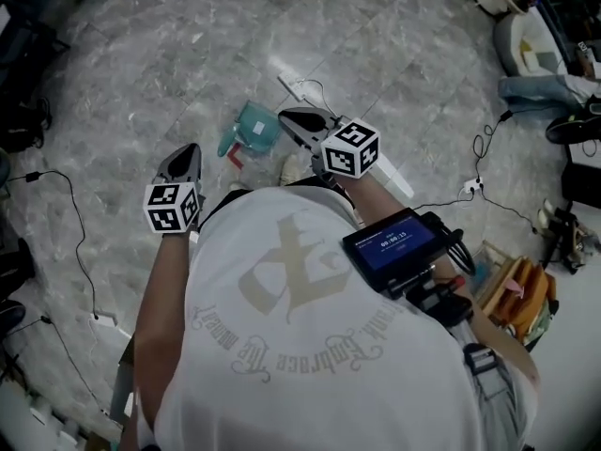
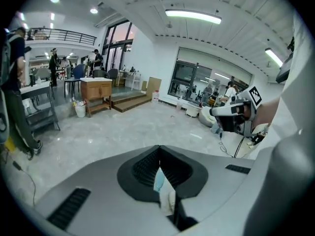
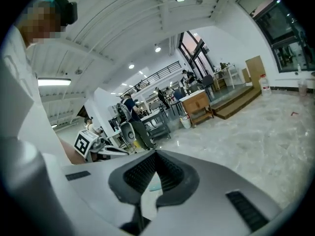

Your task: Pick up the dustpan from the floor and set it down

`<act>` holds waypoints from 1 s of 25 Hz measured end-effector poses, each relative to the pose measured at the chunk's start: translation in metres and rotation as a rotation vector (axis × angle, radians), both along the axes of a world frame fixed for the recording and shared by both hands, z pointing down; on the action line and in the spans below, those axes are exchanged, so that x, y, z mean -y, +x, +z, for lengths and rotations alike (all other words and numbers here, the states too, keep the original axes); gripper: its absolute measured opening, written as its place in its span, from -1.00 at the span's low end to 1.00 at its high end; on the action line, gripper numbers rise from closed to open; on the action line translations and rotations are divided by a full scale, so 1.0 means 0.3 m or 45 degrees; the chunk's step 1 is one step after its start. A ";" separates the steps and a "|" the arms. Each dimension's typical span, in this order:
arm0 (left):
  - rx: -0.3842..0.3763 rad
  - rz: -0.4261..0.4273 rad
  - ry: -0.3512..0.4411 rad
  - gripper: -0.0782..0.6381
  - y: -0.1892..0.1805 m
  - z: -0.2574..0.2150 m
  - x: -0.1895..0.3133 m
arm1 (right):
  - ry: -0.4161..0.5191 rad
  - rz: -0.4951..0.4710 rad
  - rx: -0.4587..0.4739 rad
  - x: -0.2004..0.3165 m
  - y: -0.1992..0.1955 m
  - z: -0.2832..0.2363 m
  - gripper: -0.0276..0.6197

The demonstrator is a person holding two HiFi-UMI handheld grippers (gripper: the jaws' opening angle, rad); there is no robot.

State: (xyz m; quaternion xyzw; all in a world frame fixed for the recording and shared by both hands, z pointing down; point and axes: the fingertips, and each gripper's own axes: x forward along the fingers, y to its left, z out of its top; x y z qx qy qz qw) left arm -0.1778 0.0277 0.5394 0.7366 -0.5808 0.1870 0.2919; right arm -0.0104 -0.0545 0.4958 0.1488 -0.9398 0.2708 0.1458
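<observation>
Teal dustpan (image 1: 252,130) lies on the grey floor (image 1: 141,64), not held. Left gripper (image 1: 192,148) is left of the dustpan, jaws fully together, empty. Right gripper (image 1: 286,117) is by the dustpan's right edge, jaws also together, nothing gripped.

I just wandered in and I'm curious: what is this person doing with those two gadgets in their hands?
A person stands on a grey stone floor with a two-jaw gripper in each hand. The left gripper and the right gripper are both shut and empty, held up off the floor. The teal dustpan lies on the floor, and in the head view it shows between the two grippers. Neither gripper touches it.
</observation>
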 end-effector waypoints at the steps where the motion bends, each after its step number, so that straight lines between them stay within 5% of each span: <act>1: -0.013 -0.002 0.011 -0.75 0.001 -0.011 -0.013 | 0.014 -0.010 0.004 -0.010 -0.010 -0.018 -0.87; 6: -0.074 0.000 0.067 -0.75 -0.020 0.004 -0.111 | 0.115 -0.062 -0.043 -0.113 -0.062 -0.008 -0.87; 25: -0.116 0.093 0.014 -0.75 -0.018 -0.008 -0.032 | 0.083 0.022 -0.089 -0.095 -0.062 0.002 -0.87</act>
